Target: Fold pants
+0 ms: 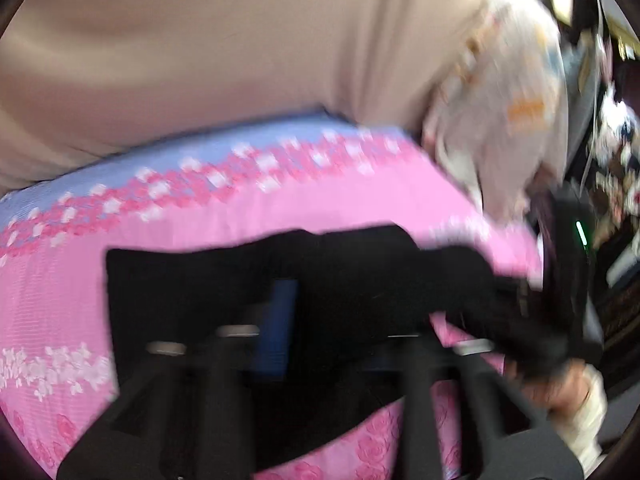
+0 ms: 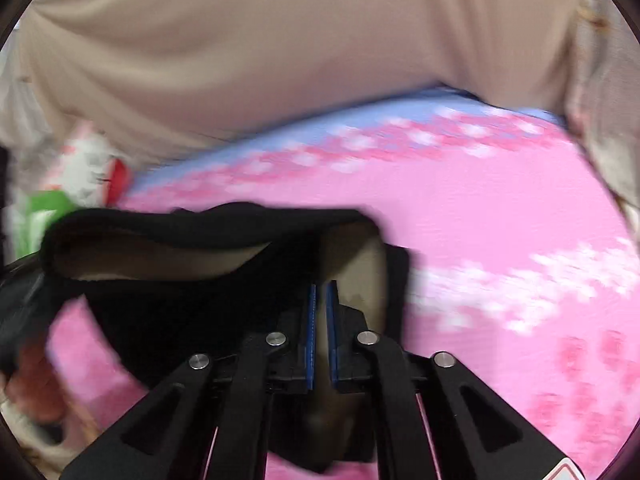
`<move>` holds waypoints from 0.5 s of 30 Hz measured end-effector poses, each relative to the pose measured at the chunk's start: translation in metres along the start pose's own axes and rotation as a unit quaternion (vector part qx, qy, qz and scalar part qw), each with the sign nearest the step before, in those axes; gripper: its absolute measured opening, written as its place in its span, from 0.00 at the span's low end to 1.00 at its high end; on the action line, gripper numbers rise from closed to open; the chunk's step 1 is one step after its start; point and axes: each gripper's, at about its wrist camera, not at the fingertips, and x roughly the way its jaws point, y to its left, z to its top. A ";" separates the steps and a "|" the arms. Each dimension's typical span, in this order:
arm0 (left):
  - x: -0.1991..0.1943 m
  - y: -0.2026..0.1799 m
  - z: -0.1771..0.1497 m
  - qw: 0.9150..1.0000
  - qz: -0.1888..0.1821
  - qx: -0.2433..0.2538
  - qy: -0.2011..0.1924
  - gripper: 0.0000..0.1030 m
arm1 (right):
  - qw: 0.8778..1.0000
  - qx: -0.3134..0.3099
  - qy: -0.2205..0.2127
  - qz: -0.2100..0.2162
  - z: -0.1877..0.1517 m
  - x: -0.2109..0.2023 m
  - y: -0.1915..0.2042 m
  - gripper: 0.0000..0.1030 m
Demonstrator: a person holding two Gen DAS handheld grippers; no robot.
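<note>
bed: a bed (image 1: 248,208) carries the work, under a pink sheet with bands of printed flowers and a pale blue strip along its far edge; no counter is in view.
far side: a broad beige cloth surface (image 2: 280,60) rises behind the bed's far edge; I cannot tell whether it is a headboard or a cover.
room: both views are blurred; patterned bedding (image 1: 500,120) lies heaped by the far right corner of the bed, and red, white and green items (image 2: 84,176), too smeared to name, sit off its left edge.
pants: the black pants (image 1: 280,280) lie across the near middle of the bed, partly lifted, their tan lining (image 2: 160,256) showing at an open edge.
right hand-held gripper: the right hand-held gripper (image 2: 321,320) has its blue pads almost together and seems to pinch a fold of the pants.
left hand-held gripper: the left hand-held gripper (image 1: 320,340) has its jaws spread wide over the black cloth; blur hides whether a pad touches it, and I see no grip.
step: the pants are likely being carried over into a fold.
advice: keep the right pinch firm, take a matching edge with the left, hold the cloth taut and level, lay edge on edge, and release only once it lies flat.
</note>
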 end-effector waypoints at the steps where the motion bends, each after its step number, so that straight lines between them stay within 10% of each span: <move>1: 0.010 -0.005 -0.011 1.000 0.010 0.007 0.013 0.88 | 0.999 0.017 0.014 -0.033 -0.004 0.005 -0.013 0.17; 3: 0.018 -0.005 -0.030 0.999 0.003 0.006 0.035 0.87 | 0.996 0.076 0.030 -0.031 -0.018 0.001 -0.041 0.20; 6: -0.002 0.031 -0.050 0.998 -0.012 -0.045 0.032 0.87 | 0.993 0.114 -0.004 0.027 -0.033 -0.025 -0.052 0.67; 15: -0.030 0.173 -0.102 0.967 0.124 -0.215 0.048 0.90 | 0.993 0.087 0.016 0.080 -0.027 -0.003 -0.007 0.83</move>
